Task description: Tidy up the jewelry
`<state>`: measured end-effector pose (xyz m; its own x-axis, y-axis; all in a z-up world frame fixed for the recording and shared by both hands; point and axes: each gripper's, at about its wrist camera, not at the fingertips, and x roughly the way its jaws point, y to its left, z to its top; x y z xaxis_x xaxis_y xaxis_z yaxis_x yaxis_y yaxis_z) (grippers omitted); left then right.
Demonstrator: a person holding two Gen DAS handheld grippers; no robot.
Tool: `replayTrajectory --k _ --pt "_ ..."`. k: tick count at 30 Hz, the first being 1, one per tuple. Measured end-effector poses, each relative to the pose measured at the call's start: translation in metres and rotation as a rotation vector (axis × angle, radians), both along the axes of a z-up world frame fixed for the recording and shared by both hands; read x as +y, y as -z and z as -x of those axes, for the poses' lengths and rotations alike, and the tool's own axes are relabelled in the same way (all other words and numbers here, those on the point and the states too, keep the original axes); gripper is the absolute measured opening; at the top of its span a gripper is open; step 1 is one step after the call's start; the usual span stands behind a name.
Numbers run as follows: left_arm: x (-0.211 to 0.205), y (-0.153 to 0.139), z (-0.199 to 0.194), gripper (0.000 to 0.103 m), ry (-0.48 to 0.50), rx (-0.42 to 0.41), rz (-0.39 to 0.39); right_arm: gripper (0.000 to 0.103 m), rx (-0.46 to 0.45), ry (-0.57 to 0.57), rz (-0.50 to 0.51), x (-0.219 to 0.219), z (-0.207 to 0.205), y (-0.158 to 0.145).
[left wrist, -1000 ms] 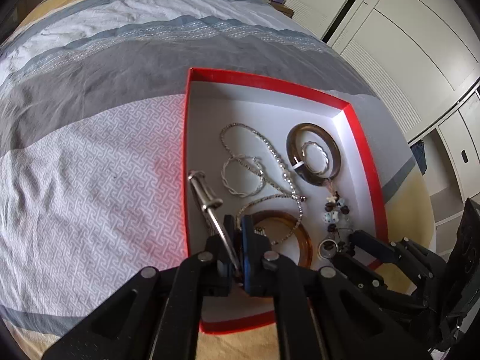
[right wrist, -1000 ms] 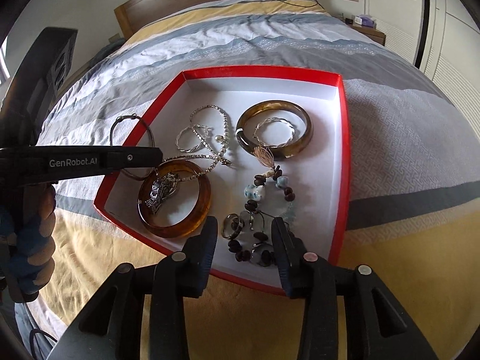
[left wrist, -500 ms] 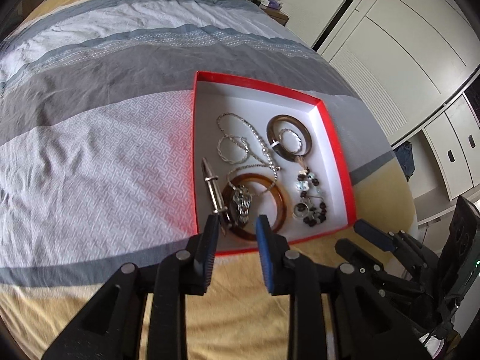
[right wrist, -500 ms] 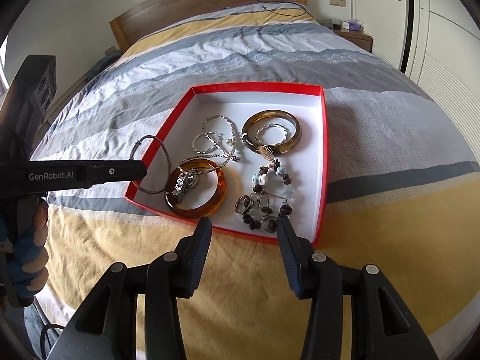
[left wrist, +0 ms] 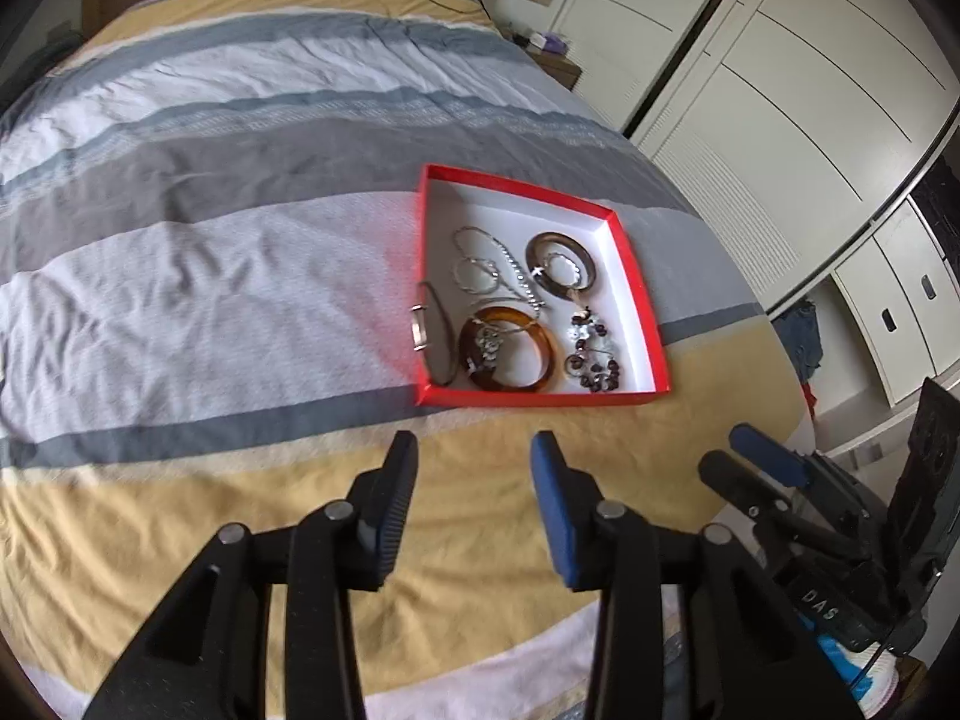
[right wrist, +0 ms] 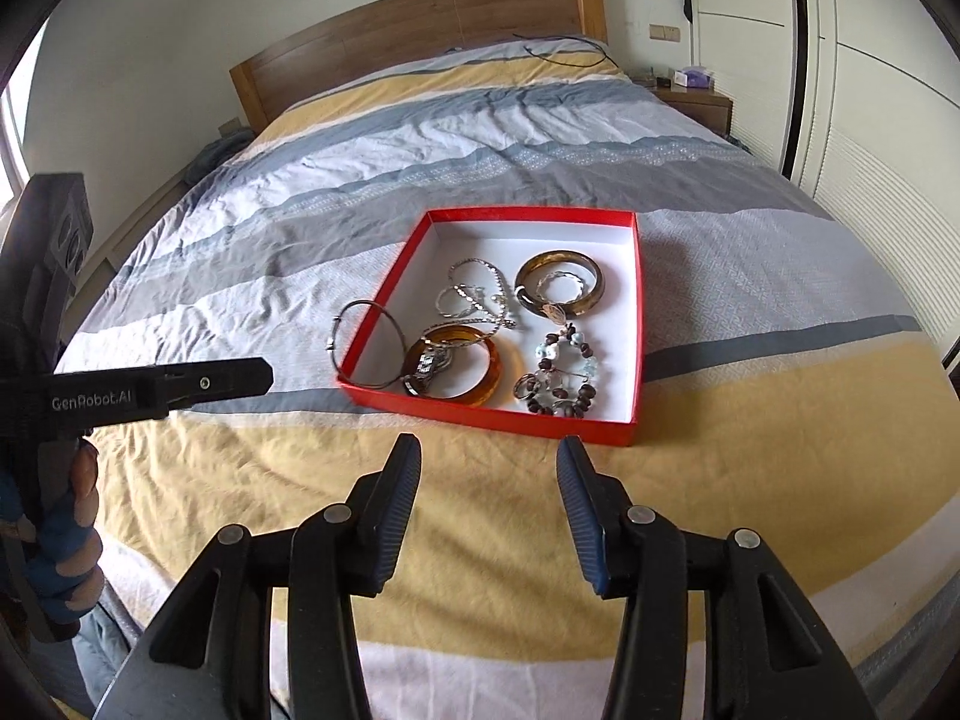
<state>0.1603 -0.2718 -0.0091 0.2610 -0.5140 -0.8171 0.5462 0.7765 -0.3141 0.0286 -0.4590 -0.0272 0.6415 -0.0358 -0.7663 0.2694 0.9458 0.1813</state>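
A red box (left wrist: 540,399) (right wrist: 480,414) with a white inside lies on the bed. It holds an amber bangle (left wrist: 543,360) (right wrist: 486,387), a dark brown bangle (left wrist: 543,240) (right wrist: 591,294), silver chains (left wrist: 480,252) (right wrist: 474,294) and a beaded bracelet (left wrist: 594,354) (right wrist: 561,381). A thin silver bangle (left wrist: 423,324) (right wrist: 366,339) rests across the box's left rim, partly outside. My left gripper (left wrist: 474,462) is open and empty, held back from the box's near edge. My right gripper (right wrist: 489,468) is open and empty, also short of the box.
The bed has a striped grey, white and yellow cover (right wrist: 300,468). A wooden headboard (right wrist: 420,30) stands at the far end. White wardrobe doors (left wrist: 780,120) run along the right side. A bedside table (right wrist: 690,99) stands at the far right.
My left gripper opened, let go of the thin silver bangle onto the box's left rim, and pulled back. My right gripper also pulled back from the box, staying open.
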Motion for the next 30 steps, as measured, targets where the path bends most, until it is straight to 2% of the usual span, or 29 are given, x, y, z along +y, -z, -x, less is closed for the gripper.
replayTrajectory --k 5,8,13,20,30 --pt "0.037 -0.019 0.029 0.039 -0.056 -0.094 -0.043 0.052 -0.029 -0.018 0.002 0.022 0.016 -0.018" --pt "0.06 -0.029 0.047 0.045 -0.108 -0.145 -0.069 0.053 -0.048 -0.035 0.012 0.039 0.026 -0.031" --pt "0.098 -0.036 0.074 0.049 -0.18 -0.181 -0.092 0.056 -0.09 -0.061 0.034 0.067 0.048 -0.05" --pt "0.149 -0.049 0.11 0.05 -0.264 -0.228 -0.086 0.056 -0.154 -0.091 0.04 0.1 0.077 -0.071" --pt "0.194 -0.073 0.155 0.051 -0.352 -0.347 -0.13 0.056 -0.207 -0.136 0.057 0.146 0.107 -0.089"
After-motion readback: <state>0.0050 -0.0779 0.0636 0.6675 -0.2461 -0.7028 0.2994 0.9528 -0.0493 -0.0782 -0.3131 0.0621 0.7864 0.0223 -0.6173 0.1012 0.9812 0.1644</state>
